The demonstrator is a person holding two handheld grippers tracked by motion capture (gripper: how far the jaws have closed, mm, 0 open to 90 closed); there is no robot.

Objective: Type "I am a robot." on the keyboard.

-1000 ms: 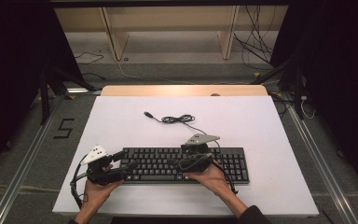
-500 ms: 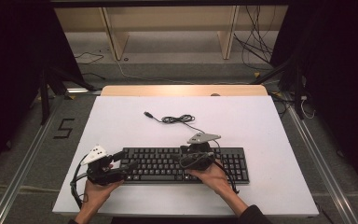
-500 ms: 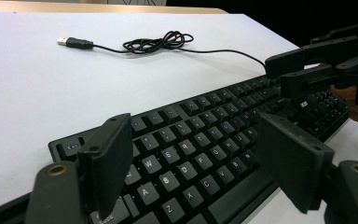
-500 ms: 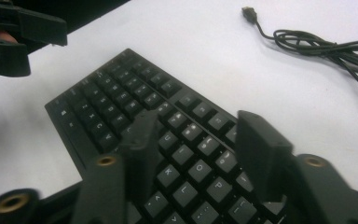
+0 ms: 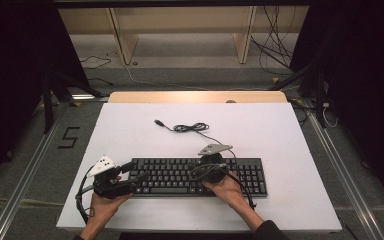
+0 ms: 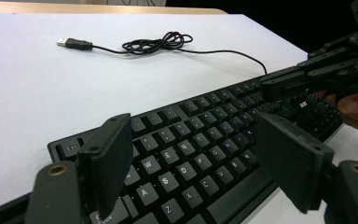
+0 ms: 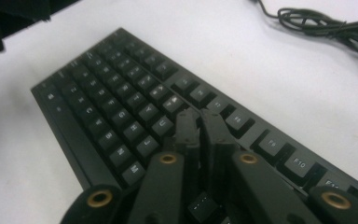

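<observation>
2 tongs (image 5: pixel 139 176) (image 5: pixel 200 169) over QWERTY keyboard (image 5: pixel 180 176)

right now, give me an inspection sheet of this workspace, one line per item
surface: white table top, mostly bare
job's things: black keyboard lying flat near the person's edge
clutter: nothing seen
grippers: left gripper open, jaws wide over the keyboard's left end; right gripper shut, tips down among the keys near the middle
cables: keyboard cable bunched loosely behind the keyboard, its USB plug lying free on the table
surroundings: wooden shelf frame beyond the table, loose wires on the floor, a 5 marked on the floor at left
</observation>
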